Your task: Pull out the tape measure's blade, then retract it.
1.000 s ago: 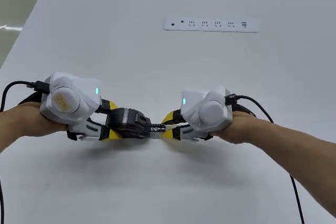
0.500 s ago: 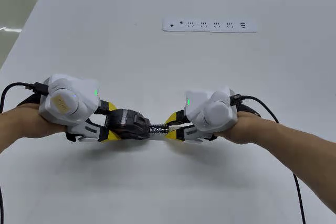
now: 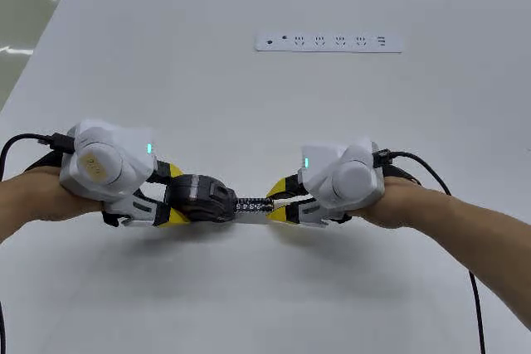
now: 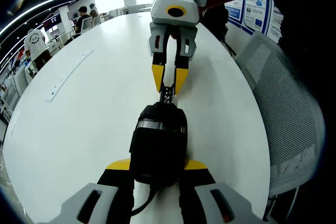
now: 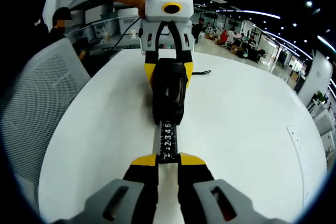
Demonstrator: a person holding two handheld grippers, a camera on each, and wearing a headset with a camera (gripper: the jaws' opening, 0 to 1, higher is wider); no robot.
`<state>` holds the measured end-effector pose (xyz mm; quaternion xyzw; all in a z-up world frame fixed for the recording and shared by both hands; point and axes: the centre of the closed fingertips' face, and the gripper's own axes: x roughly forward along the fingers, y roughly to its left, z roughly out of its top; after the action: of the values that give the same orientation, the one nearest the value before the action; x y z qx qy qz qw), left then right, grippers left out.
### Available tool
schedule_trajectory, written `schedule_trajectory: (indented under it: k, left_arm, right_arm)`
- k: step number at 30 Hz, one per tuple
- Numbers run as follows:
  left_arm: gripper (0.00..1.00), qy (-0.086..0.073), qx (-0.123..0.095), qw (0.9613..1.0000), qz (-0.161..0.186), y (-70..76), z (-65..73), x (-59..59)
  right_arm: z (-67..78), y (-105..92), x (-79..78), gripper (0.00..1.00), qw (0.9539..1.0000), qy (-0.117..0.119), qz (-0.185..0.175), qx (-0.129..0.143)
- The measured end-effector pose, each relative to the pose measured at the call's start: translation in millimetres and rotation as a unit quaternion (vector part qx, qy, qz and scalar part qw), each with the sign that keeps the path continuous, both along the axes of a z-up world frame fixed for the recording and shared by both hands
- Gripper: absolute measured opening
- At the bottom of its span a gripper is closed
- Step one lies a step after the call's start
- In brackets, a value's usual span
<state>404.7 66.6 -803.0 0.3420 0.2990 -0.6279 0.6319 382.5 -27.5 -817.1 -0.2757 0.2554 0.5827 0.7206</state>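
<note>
While gripped at both ends, tape measure (image 3: 202, 197) blade (image 5: 167, 136) sits partly out.
Its case (image 4: 157, 145) is clamped by left gripper (image 4: 157, 165) fingers; right gripper (image 5: 168, 159) fingers pinch seemingly the tip.

Left gripper (image 3: 177, 195) lying level, pointing right, jaws clamping onto tape measure (image 3: 199, 196) body. Right gripper (image 3: 277, 201) facing it nose to nose, jaws nearly together, pinching blade (image 3: 253, 204) end. Left hand (image 3: 41, 192) and right hand (image 3: 398, 203) wrapping around gripper bodies, forearms reaching in from either side.
</note>
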Motion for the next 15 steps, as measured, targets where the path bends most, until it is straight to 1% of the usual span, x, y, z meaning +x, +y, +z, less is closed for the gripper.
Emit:
schedule_trajectory:
  k: [5,7,15]
  left_arm:
    - [0.3,0.0,0.0,1.0,-0.001,0.1,-0.2,-0.4]
    - [0.3,0.0,0.0,1.0,-0.001,0.1,-0.3,-0.6]
    - [0.3,0.001,0.001,1.0,-0.001,-0.4,-0.3,-1.1]
  right_arm:
    - [0.3,-5.2,-1.5,0.12,1.0,0.0,0.0,-0.001]
    - [0.7,-7.4,-2.6,0.12,1.0,0.003,-0.002,0.001]
    - [0.9,-18.3,-5.1,0.12,1.0,0.001,-0.001,-0.001]
